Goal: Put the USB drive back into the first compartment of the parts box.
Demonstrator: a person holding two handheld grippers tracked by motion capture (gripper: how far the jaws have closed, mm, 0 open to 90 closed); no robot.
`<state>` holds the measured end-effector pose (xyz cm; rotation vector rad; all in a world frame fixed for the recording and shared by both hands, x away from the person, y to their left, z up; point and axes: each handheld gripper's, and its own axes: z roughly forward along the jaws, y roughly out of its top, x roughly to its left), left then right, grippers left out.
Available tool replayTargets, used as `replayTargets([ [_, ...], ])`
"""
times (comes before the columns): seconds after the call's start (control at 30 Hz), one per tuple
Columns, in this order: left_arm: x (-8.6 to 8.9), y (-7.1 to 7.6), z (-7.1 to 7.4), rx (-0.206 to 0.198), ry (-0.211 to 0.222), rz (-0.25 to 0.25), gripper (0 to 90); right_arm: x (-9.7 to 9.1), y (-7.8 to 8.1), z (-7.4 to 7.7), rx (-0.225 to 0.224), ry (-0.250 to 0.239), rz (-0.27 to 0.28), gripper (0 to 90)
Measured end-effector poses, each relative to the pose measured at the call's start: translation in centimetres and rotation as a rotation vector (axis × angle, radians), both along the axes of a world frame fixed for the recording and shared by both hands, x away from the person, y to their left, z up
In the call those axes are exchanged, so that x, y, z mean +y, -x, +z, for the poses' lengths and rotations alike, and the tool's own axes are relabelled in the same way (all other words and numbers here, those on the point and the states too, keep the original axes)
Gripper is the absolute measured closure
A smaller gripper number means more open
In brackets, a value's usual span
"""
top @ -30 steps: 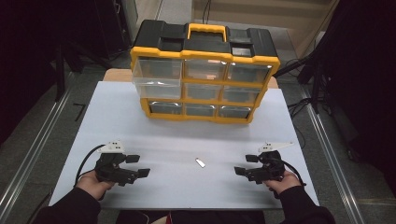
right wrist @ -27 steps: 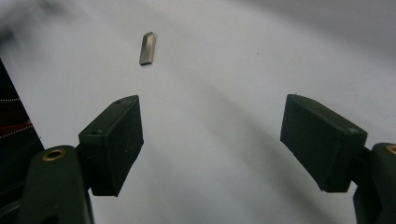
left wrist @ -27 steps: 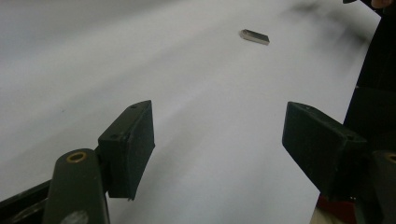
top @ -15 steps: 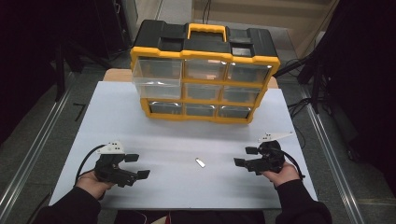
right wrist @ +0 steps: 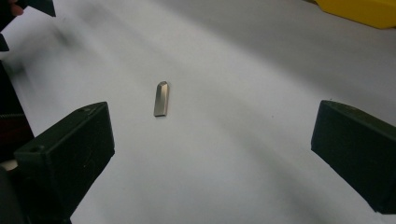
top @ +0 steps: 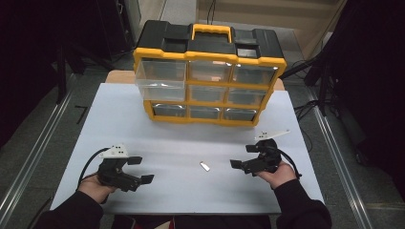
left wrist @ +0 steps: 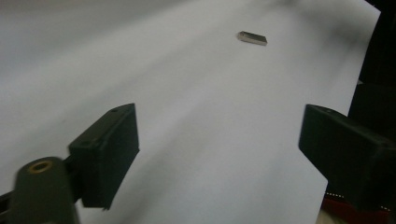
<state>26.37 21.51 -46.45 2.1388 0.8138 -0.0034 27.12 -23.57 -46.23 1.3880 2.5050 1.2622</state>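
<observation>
A small flat silver metal piece lies on the white table between my two grippers. It appears ahead of the right gripper's jaws and far off in the left gripper view. My left gripper rests near the front left, open and empty. My right gripper hovers at the front right, open, jaws pointing left toward the metal piece, a short way from it. A yellow and black drawer organizer stands at the back, its top-left clear drawer pulled out.
The table's front edge runs just under both hands. Bare white surface lies between the organizer and the grippers. Dark floor, metal rails and cables surround the table.
My right gripper has moved forward and slightly left, closer to the metal piece. The left gripper has stayed put.
</observation>
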Motion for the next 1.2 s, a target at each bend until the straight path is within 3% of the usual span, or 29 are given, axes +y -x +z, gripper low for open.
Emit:
replayTargets([
  [0.17, 0.1, -0.1, -0.1, 0.008, -0.002, 0.014, 15.0, 1.5, -0.6, 0.1, -0.007, 0.033, 0.015, 0.0],
  [1.2, 0.1, -0.2, -0.1, 0.027, 0.005, 0.004, 16.5, 6.5, -2.7, 1.0, -0.023, 0.065, 0.085, 0.0],
])
